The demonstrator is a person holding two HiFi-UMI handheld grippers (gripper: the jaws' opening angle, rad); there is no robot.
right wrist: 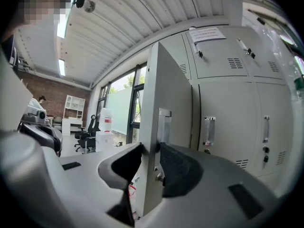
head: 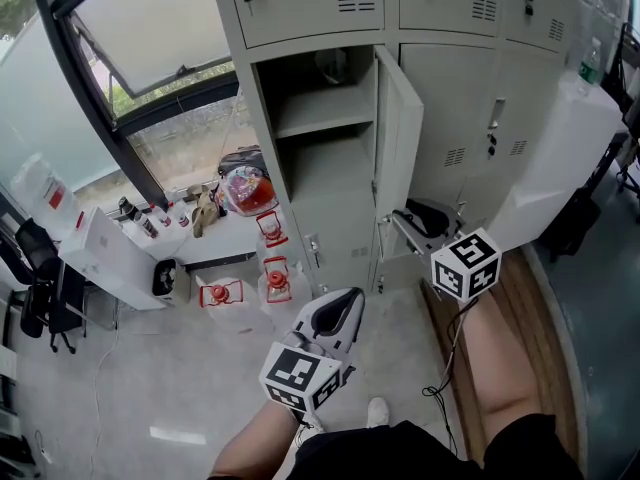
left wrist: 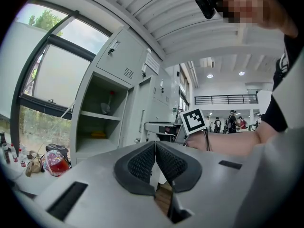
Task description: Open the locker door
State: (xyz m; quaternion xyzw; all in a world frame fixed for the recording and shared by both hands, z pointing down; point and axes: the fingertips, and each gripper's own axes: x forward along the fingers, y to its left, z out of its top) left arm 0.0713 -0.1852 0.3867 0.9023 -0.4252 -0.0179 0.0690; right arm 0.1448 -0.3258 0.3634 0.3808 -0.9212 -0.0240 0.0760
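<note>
Right gripper view. Q: Why does the right gripper straddle the door?
A: Its jaws clamp the swung-out door's free edge, likely to pull it. Left gripper: jaws together, empty.

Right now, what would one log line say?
locker door: open | right gripper: clamped on door edge | left gripper: shut, empty

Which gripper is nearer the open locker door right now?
Right. The right gripper clamps the free edge of the locker door; the left gripper is shut and empty, held back from it.
</note>
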